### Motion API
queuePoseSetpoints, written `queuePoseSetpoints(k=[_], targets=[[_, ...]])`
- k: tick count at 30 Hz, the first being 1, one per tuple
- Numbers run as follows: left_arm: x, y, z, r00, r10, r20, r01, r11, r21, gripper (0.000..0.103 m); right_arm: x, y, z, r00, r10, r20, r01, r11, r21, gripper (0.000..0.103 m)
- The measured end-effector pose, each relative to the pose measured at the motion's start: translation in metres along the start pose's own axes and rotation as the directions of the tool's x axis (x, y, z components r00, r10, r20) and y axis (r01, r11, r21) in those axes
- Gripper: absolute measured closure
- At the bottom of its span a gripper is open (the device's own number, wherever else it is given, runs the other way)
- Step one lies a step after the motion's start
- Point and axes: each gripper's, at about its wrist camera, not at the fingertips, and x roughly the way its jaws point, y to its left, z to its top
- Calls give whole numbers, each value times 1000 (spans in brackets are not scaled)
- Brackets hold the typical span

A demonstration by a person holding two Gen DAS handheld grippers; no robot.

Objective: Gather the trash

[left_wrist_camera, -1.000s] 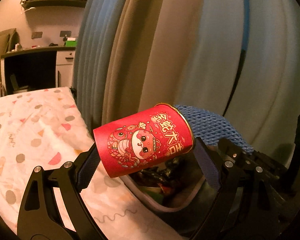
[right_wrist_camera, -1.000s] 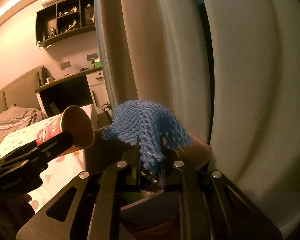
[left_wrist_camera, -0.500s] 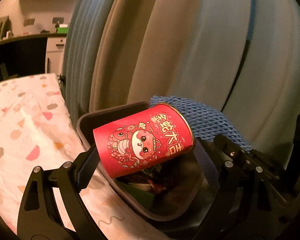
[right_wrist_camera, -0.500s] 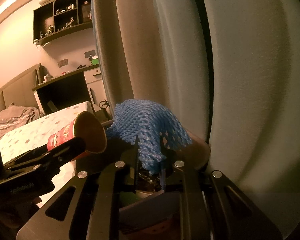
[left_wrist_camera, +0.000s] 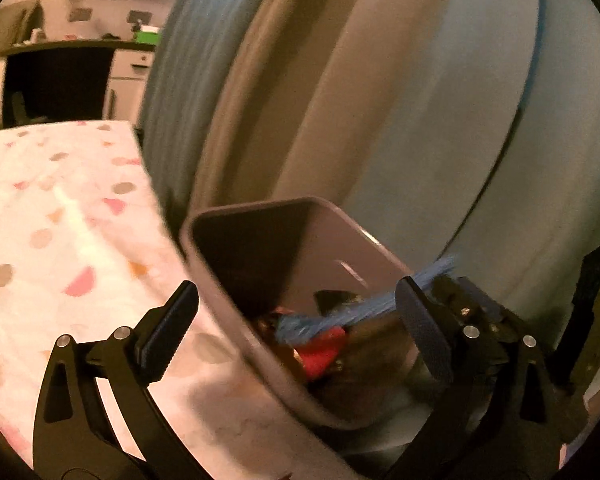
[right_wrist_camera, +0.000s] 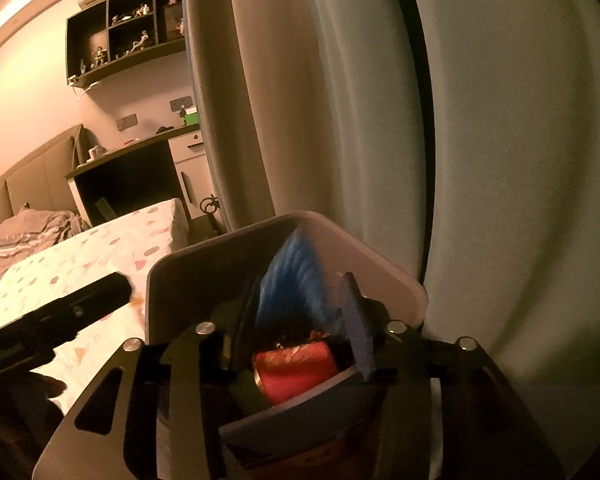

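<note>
The left gripper (left_wrist_camera: pixel 296 312) is opening wide, empty, over the bin (left_wrist_camera: pixel 312 248), where the red cup (right_wrist_camera: pixel 296 368) lies. The right gripper (right_wrist_camera: pixel 304 304) is opening too, with blurred blue netting (right_wrist_camera: pixel 296 280) between its jaws.

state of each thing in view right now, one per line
left hand-held gripper: jaws opening, nothing between them
right hand-held gripper: jaws opening, blue foam net between them, blurred
red paper cup: lying on its side inside the bin
trash bin: open-topped, holding trash
bedsheet: spread flat
</note>
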Motion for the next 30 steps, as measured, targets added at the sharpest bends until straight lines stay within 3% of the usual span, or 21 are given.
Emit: queuePoseSetpoints(k=[3,6,8,13,21,27,30], targets=[[-19,-1,-5,995,99,34,-100,994,46,6,-5,2,0,1000,7,8,-7,1000,1,46],[-41,-4,-12,976,203,84,-210,973,93,6,-15,9,-3,999,15,29,-15,1000,-8,32],[-56,-2,-17,964,244,104,-254,963,93,6,-22,14,-6,999,21,40,-21,1000,-11,19],[-97,5,-28,935,328,136,-337,940,54,6,-41,32,-13,997,25,68,-23,999,-33,6],[-149,18,-46,904,398,152,-407,913,32,6,-69,64,-23,996,66,59,-62,996,-68,6],[-185,21,-66,870,465,161,-479,876,56,6,-95,96,-35,993,78,86,-66,989,-132,6],[-202,23,-72,863,472,179,-486,873,41,6,-108,108,-40,993,83,90,-70,987,-145,6]])
